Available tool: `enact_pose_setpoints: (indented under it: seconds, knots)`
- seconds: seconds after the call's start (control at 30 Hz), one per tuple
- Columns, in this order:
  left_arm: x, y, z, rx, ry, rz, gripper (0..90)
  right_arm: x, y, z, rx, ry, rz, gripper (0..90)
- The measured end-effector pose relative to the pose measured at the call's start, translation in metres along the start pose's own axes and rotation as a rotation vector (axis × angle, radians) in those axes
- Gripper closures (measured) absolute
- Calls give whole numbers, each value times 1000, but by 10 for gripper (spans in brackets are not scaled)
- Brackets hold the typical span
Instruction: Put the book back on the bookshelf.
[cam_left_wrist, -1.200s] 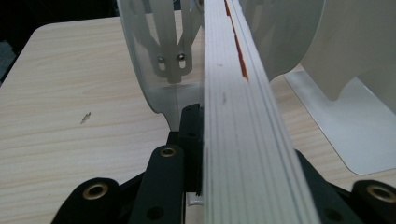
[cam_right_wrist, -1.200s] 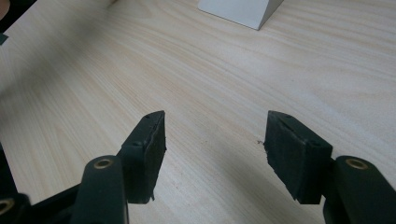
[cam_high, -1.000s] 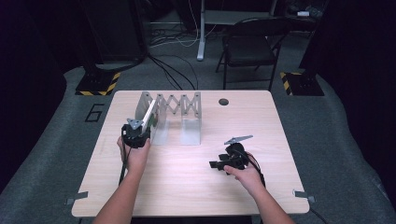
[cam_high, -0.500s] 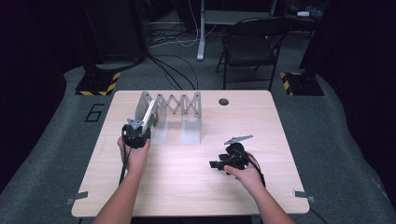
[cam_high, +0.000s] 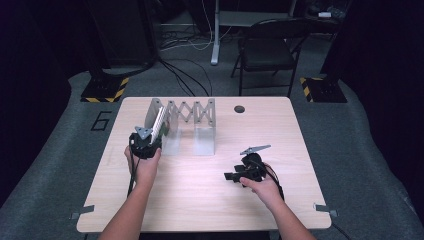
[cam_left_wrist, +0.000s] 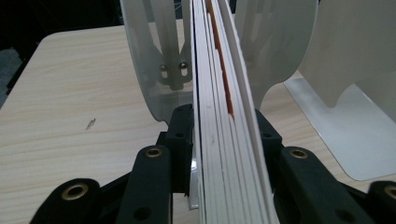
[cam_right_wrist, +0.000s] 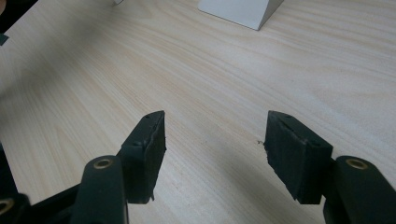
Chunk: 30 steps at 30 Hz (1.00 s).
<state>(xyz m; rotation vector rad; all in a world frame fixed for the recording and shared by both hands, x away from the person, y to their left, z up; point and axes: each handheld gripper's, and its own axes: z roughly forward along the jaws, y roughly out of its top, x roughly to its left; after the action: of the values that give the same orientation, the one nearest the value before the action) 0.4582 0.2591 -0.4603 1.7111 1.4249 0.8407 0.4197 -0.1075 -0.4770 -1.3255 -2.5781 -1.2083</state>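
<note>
Left gripper: jaws just been easing open, book between them, upright, spine toward the hand, inside the rack's leftmost slot. Right gripper: open, empty, well apart to the right.

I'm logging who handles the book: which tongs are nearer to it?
Left. The left tongs have the book between their jaws, which have just been opening, at the rack. The right tongs rest apart over bare table.

Matt pale wood-grain table beneath the right gripper's rough black rubbery pads; smooth white paper-like sheets between the left gripper's matt black plastic jaws, semi-gloss grey rack beyond.
</note>
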Motion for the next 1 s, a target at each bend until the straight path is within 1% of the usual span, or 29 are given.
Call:
enact_pose_setpoints:
  seconds: [0.03, 0.1, 0.13, 0.17, 0.23, 0.27, 0.3, 0.33, 0.37, 0.47, 0.5, 0.53, 0.57, 0.6, 0.63, 0.7, 0.77, 0.8, 0.83, 0.9, 0.93, 0.97, 1.0]
  knots:
    - [0, 1, -2, -5, -1, -5, 666, 0, 0, 0, 0, 0, 4, 384]
    - [0, 1, -4, -15, -5, -9, 631, 0, 0, 0, 1, -1, -4, 384]
    - [0, 1, -4, -15, -5, -9, 620, 1, 0, 0, 0, 1, -3, 384]
    - [2, 2, -6, -4, -15, -11, 607, 1, 0, 0, 0, 1, -2, 384]
    - [2, 2, -7, 2, -18, -11, 605, 1, 0, 0, 1, 0, -3, 384]
    - [3, 2, -7, -4, -15, -16, 605, 1, 0, 0, 1, 0, -4, 384]
    - [3, 2, -7, -4, -20, -19, 605, 1, 0, 0, 1, 0, -4, 384]
    - [4, 2, -8, 1, -24, -20, 605, 0, 0, 1, -8, 1, -16, 384]
    - [4, 2, -9, -5, -24, -21, 603, 1, 0, 0, -2, 1, -10, 384]
    - [3, 3, -12, -6, -30, -24, 600, 0, 0, 1, -7, 1, -16, 384]
    - [4, 4, -14, 1, -36, -23, 596, 0, 0, 1, -7, 1, -16, 384]
    - [4, 4, -14, -13, -34, -26, 593, 0, 0, 1, -7, 1, -15, 384]
    - [4, 4, -15, -11, -36, -30, 584, 0, 0, 1, -7, 0, -14, 384]
    - [4, 5, -17, -2, -43, -30, 577, 1, 0, 0, -3, 1, -8, 384]
    - [4, 5, -17, -11, -42, -29, 568, 0, 0, 0, -4, 0, -9, 384]
    - [4, 5, -18, -7, -48, -28, 563, 0, 0, 1, -8, 0, -15, 384]
    - [4, 6, -20, -18, -48, -24, 563, 1, 0, 0, 0, 0, -2, 384]
    - [3, 6, -21, -25, -46, -31, 563, 1, 0, 0, 1, -4, -7, 384]
    - [3, 7, -22, -25, -42, -21, 563, 1, 0, 0, 1, -3, -6, 384]
    - [4, 8, -23, -29, -45, -17, 564, 2, 0, 1, 1, 2, 2, 384]
    - [3, 9, -25, -29, -45, -15, 564, 2, 0, 1, 1, 2, 2, 384]
    - [4, 10, -27, -20, -50, -10, 564, 1, 0, 1, 0, -1, -9, 384]
    - [3, 11, -28, -32, -51, -19, 564, 1, 1, 1, 0, -1, -8, 384]
